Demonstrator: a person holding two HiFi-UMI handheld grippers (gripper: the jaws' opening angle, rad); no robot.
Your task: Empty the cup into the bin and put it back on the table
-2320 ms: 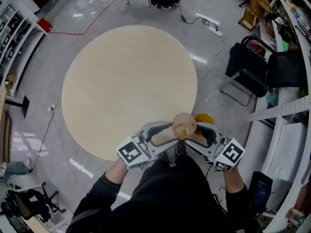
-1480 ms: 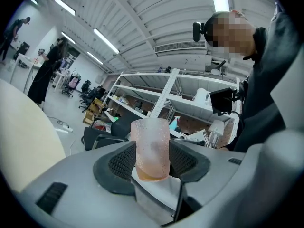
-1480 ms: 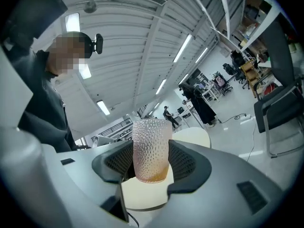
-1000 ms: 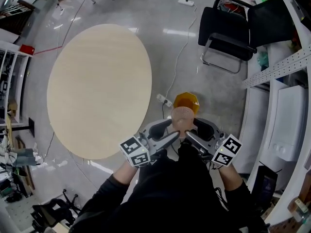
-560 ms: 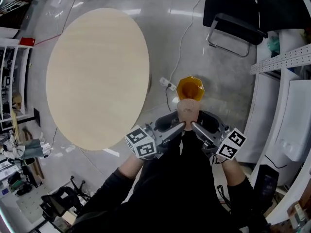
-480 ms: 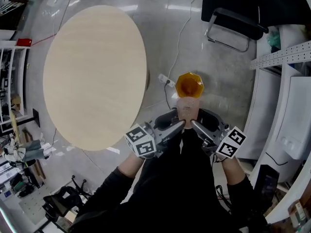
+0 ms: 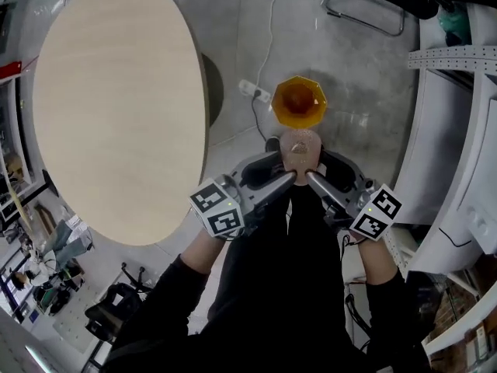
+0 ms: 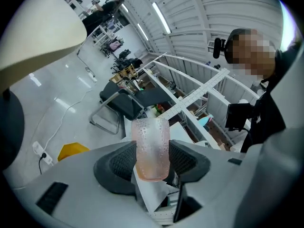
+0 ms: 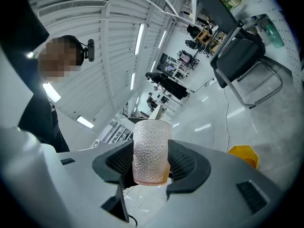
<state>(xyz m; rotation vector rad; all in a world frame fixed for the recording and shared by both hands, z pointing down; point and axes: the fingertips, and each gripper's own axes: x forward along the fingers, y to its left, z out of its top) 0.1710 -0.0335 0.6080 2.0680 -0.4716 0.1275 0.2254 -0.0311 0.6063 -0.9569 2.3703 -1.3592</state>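
Note:
A clear, dimpled pinkish cup [image 7: 300, 151] is held upright in front of the person, close to the body. My left gripper [image 7: 290, 179] and right gripper [image 7: 310, 179] both press on it from opposite sides, low on its wall. In the left gripper view the cup [image 8: 151, 146] fills the gap of the left gripper [image 8: 152, 159]. The right gripper view shows the cup [image 9: 151, 151] clamped in the right gripper [image 9: 151, 161]. An orange bin [image 7: 299, 102] stands open on the floor just beyond the cup. The round beige table [image 7: 116, 107] lies to the left.
A white power strip [image 7: 255, 92] with its cable lies on the floor between table and bin. A black chair [image 7: 365, 6] stands at the far right. White shelving [image 7: 466, 130] runs down the right side. Clutter sits on the floor at lower left.
The person has turned away from the table with the cup held in both grippers. The table has slid left and the orange bin now sits just ahead of the cup.

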